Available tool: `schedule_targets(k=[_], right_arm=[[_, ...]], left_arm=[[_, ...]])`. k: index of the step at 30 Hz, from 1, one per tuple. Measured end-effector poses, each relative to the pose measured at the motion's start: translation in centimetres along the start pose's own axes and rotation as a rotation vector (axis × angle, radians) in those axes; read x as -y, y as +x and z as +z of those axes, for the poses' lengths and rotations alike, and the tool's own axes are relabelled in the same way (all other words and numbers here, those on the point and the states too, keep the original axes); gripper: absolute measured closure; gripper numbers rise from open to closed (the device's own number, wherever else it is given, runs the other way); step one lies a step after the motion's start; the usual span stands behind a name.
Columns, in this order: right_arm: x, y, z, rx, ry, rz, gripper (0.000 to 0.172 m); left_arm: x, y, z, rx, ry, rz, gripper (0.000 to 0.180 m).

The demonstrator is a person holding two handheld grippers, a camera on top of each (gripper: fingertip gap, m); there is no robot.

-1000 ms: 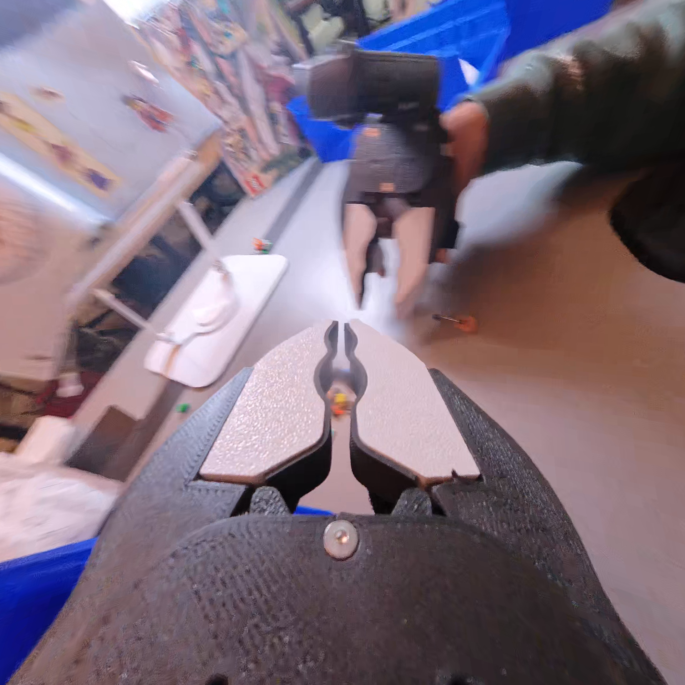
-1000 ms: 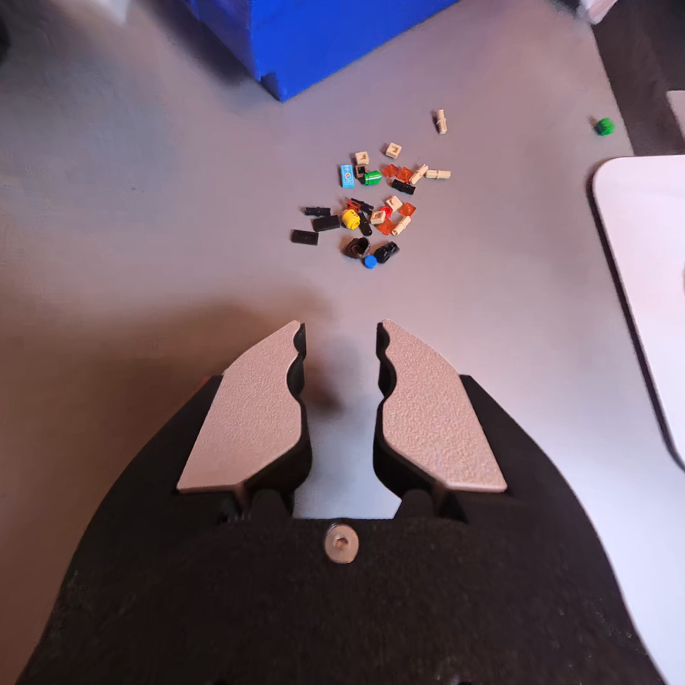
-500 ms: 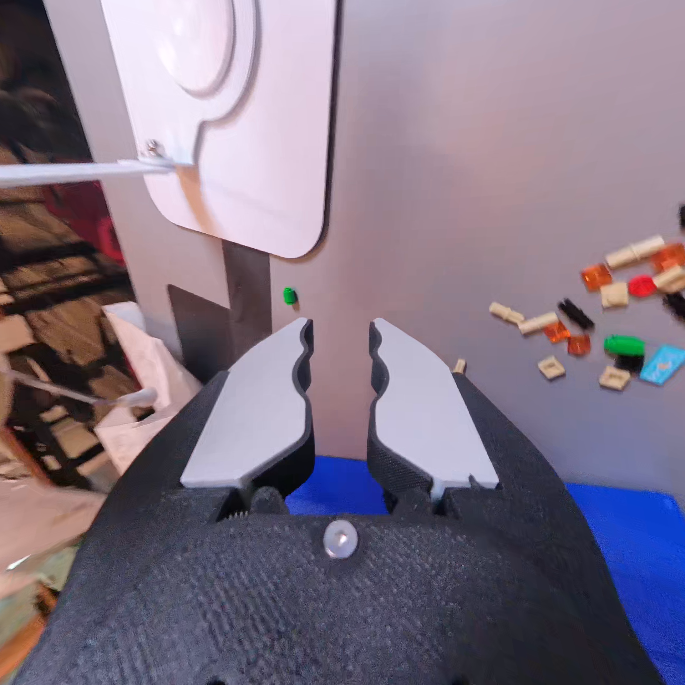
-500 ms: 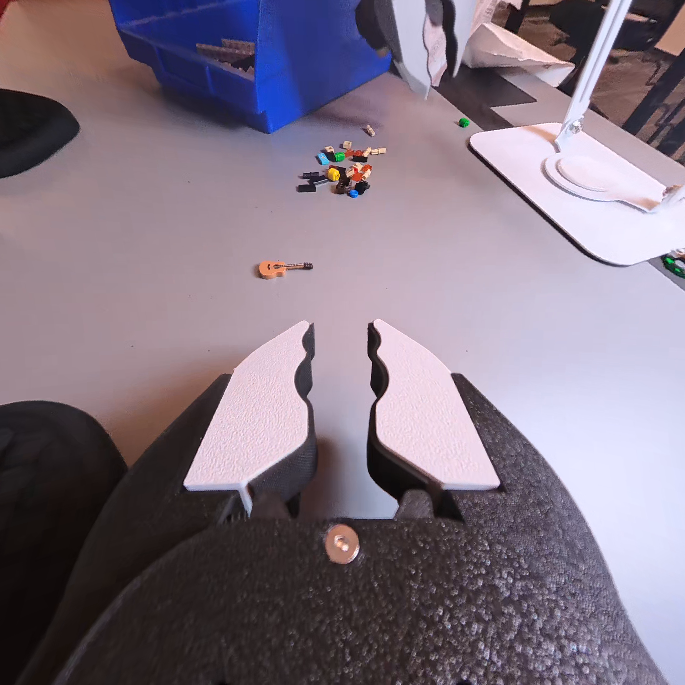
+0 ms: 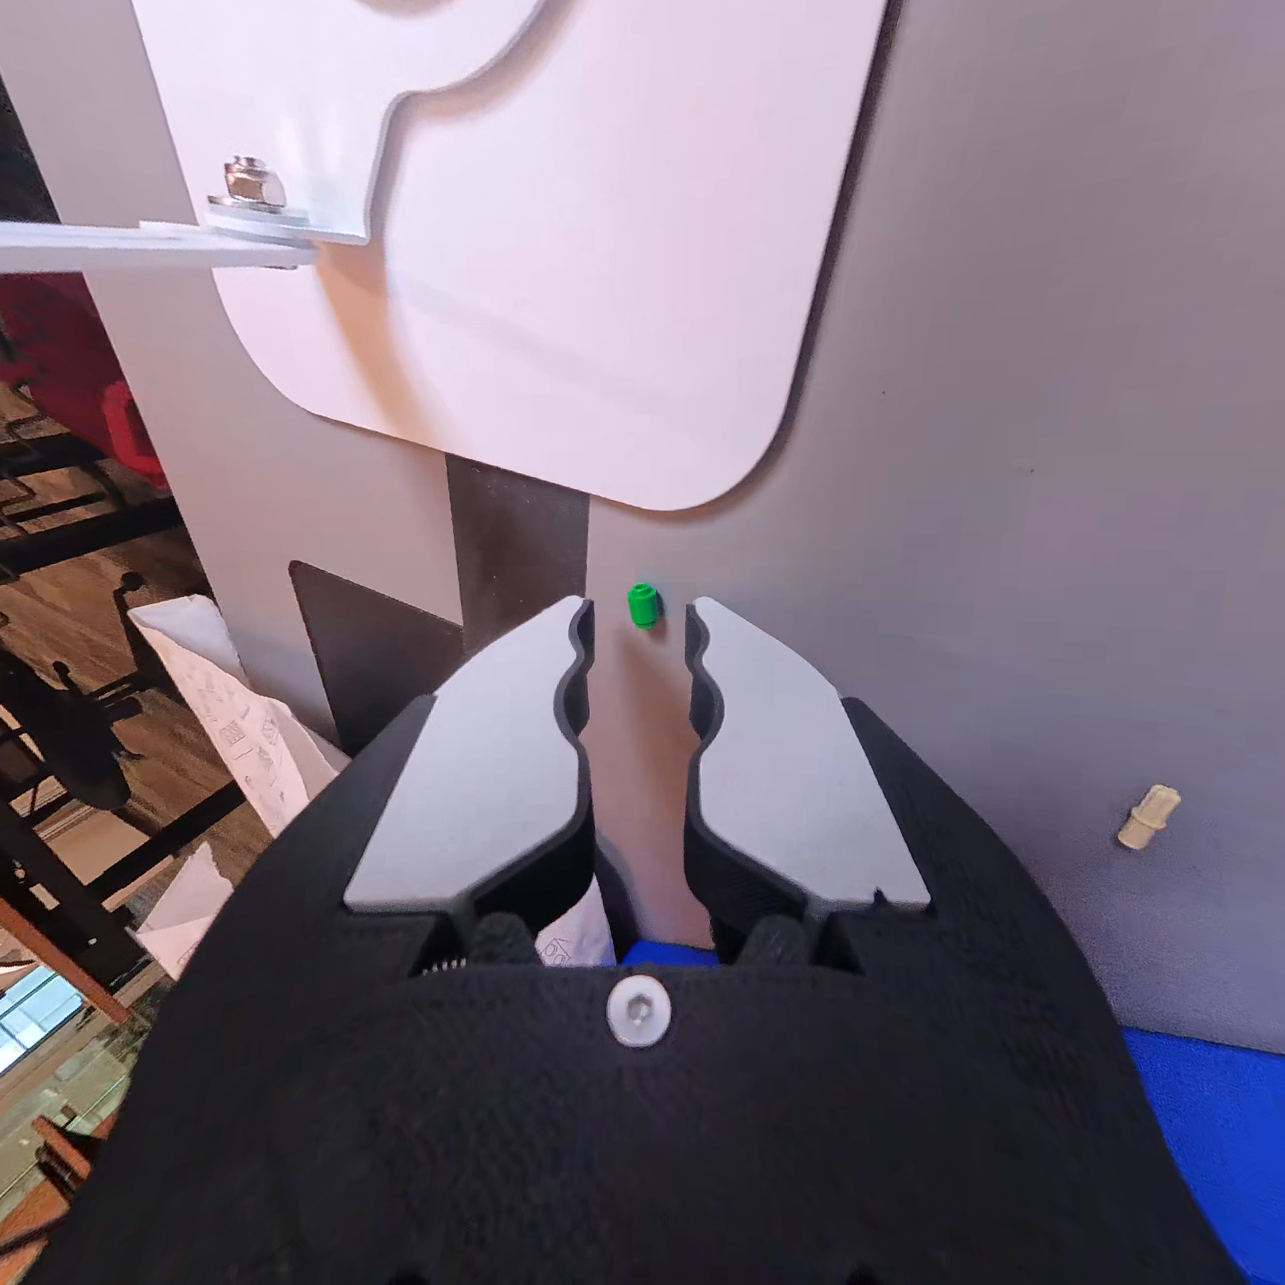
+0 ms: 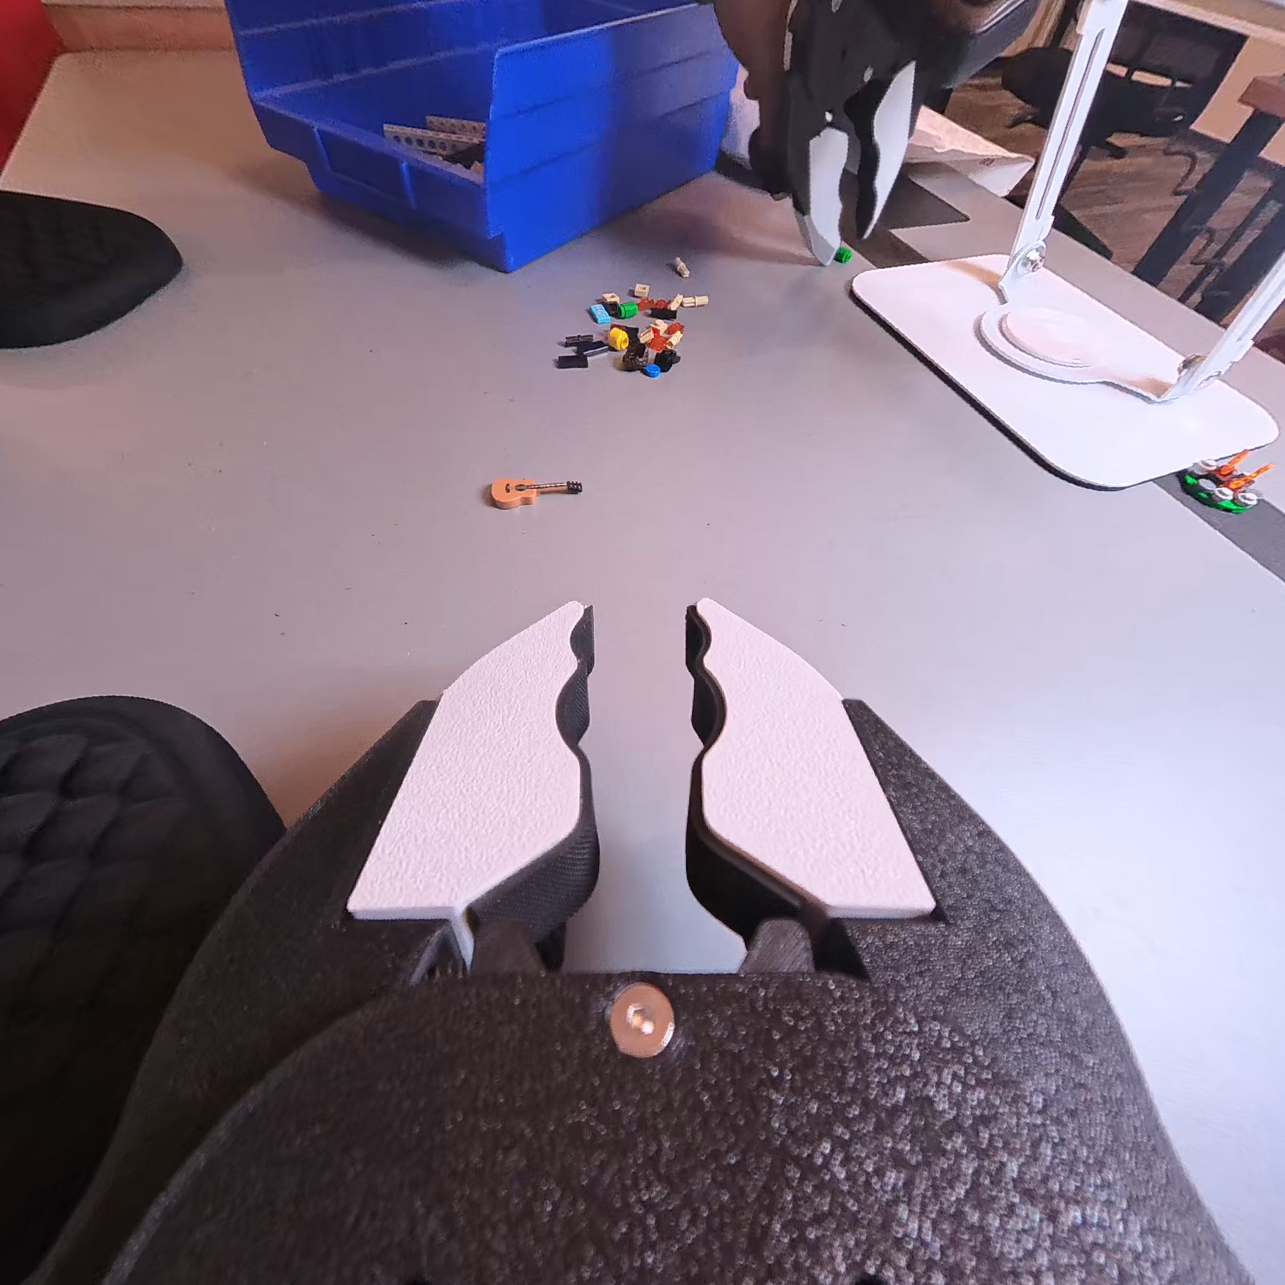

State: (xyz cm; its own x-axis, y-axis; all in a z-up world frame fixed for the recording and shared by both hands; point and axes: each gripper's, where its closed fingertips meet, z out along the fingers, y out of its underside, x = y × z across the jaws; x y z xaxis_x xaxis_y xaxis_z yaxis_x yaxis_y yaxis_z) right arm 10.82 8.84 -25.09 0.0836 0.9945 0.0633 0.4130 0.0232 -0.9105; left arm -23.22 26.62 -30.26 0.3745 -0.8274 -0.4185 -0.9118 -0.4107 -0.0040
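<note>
While the left gripper (image 5: 640,612) hovers with jaws parted around a green stud (image 5: 644,606), untouched, the right gripper (image 6: 640,612) stays apart, jaws parted and bare, near a toy guitar (image 6: 530,491).

Open grey tabletop (image 6: 348,556) lies ahead of the right gripper (image 6: 640,612), interrupted only by a small toy guitar (image 6: 532,491). Farther on, passage is narrowed by a scatter of small bricks (image 6: 629,330), with a blue bin (image 6: 500,118) behind on the left and a white lamp base (image 6: 1064,389) on the right. The channel between bin and base is occupied by the left gripper (image 5: 640,612), parted jaws over a green stud (image 5: 644,606), apparently untouched. A tan peg (image 5: 1149,815) lies clear to its right.
</note>
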Motion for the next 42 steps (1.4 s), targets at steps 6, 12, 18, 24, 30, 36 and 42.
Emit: schedule_targets(k=[6, 12, 18, 24, 30, 36, 42], right_arm=[[-0.3, 0.4, 0.1, -0.002, -0.009, 0.023, 0.146], [-0.8, 0.5, 0.2, -0.004, -0.025, 0.033, 0.146], [-0.8, 0.6, 0.2, -0.009, -0.025, 0.025, 0.147], [-0.7, 0.3, 0.3, -0.004, -0.025, 0.025, 0.147], [-0.7, 0.3, 0.4, -0.013, -0.027, 0.017, 0.148], [-0.7, 0.9, 0.2, -0.031, -0.014, 0.034, 0.148], [-0.7, 1.1, 0.2, -0.043, -0.015, 0.039, 0.148]], left_arm=[[-0.1, 0.4, 0.3, -0.139, 0.025, -0.064, 0.166], [0.0, 0.9, 0.2, -0.206, 0.043, -0.082, 0.173], [1.6, 5.6, -3.2, -0.209, 0.155, 0.083, 0.172], [2.5, 12.1, -7.5, -0.337, 0.226, 0.182, 0.172], [2.5, 14.6, -7.9, -0.41, 0.219, 0.221, 0.162], [2.8, 15.2, -8.8, -0.437, 0.24, 0.207, 0.14], [2.3, 15.6, -8.6, -0.43, 0.228, 0.218, 0.127]])
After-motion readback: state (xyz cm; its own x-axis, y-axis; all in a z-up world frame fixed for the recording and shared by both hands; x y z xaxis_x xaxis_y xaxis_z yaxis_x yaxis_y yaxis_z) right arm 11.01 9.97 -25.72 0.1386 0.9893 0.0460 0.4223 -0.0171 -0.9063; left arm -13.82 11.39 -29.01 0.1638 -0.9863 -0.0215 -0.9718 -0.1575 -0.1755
